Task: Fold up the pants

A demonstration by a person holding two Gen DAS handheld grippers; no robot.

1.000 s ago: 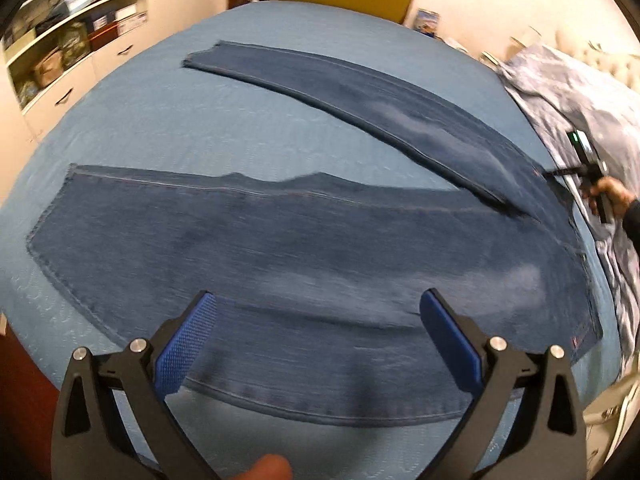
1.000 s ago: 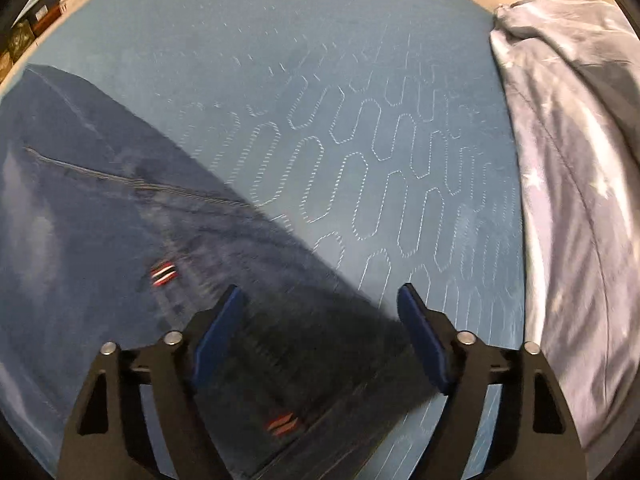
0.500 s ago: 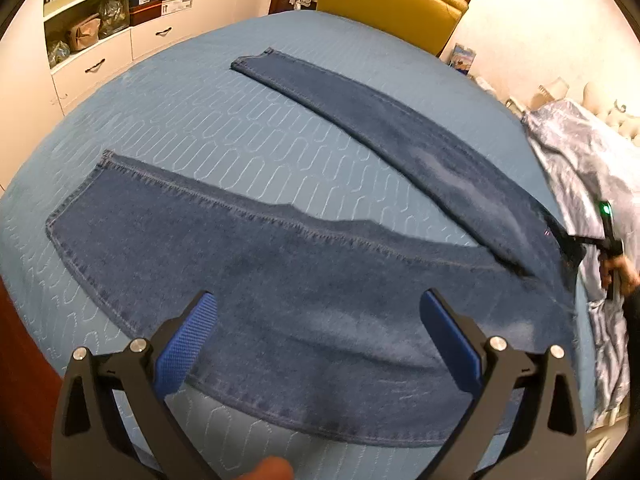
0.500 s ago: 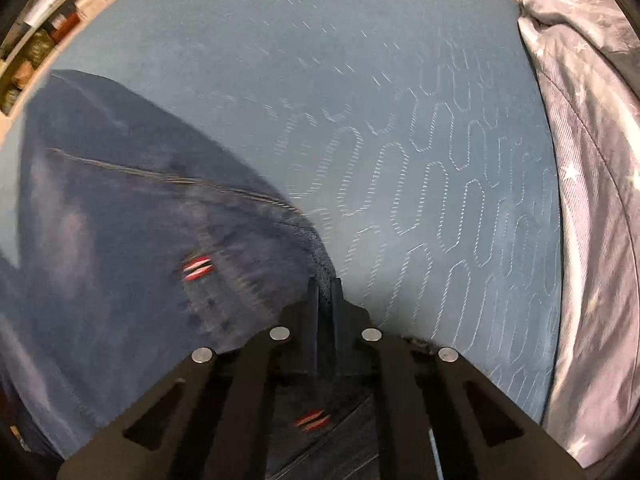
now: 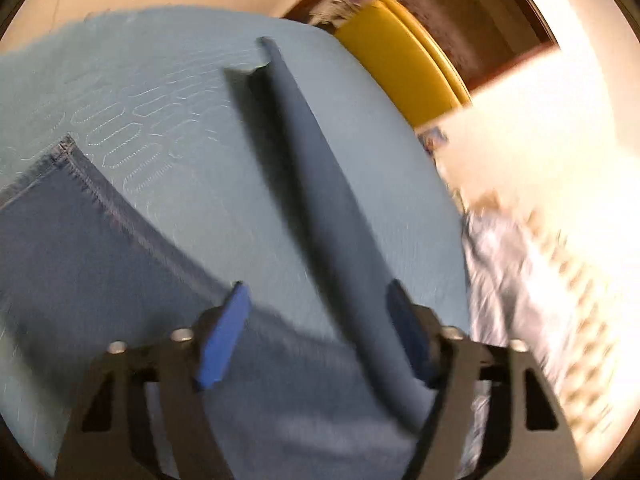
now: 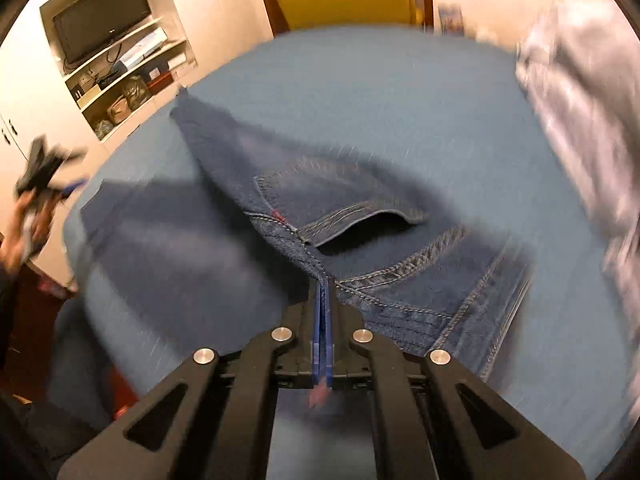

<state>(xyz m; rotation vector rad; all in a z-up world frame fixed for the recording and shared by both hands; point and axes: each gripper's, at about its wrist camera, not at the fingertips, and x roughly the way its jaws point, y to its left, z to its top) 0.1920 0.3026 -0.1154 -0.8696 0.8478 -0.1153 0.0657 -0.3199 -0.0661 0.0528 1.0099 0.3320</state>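
Two views, one pair of jeans (image 5: 80,264), spread on a blue bed cover (image 5: 160,80).

From the left wrist: left tongs (image 5: 317,285) with blue pads apart and closing, pressing on nothing. Flat denim below the gap. A raised length of trouser leg, seen edge-on, running from the far side of the bed down to just beside the right-hand pad. Cannot tell through the blur whether that leg touches the pad. Only here: the hem (image 5: 66,152) of the nearer leg, flat on the cover at the left, its stitching plain to see.

From the right wrist: right tongs (image 6: 322,282) pressed fully together, clamped on a thick seam of the jeans near the waist, with a scrap of red tag poking out low between the pads. Just beyond the tips, a back pocket (image 6: 360,220) gaping open, and cloth drawn up in a ridge toward the grip. Only here: a television (image 6: 100,16) in a wall niche, shelves (image 6: 128,76) beneath it, and at the far left edge of the view the left tongs again, small and blurred, carried in a hand (image 6: 24,224).

Common to both: a yellow chair (image 5: 400,68) beyond the far edge of the bed, and a pale patterned quilt (image 5: 512,280) bunched along the right side.
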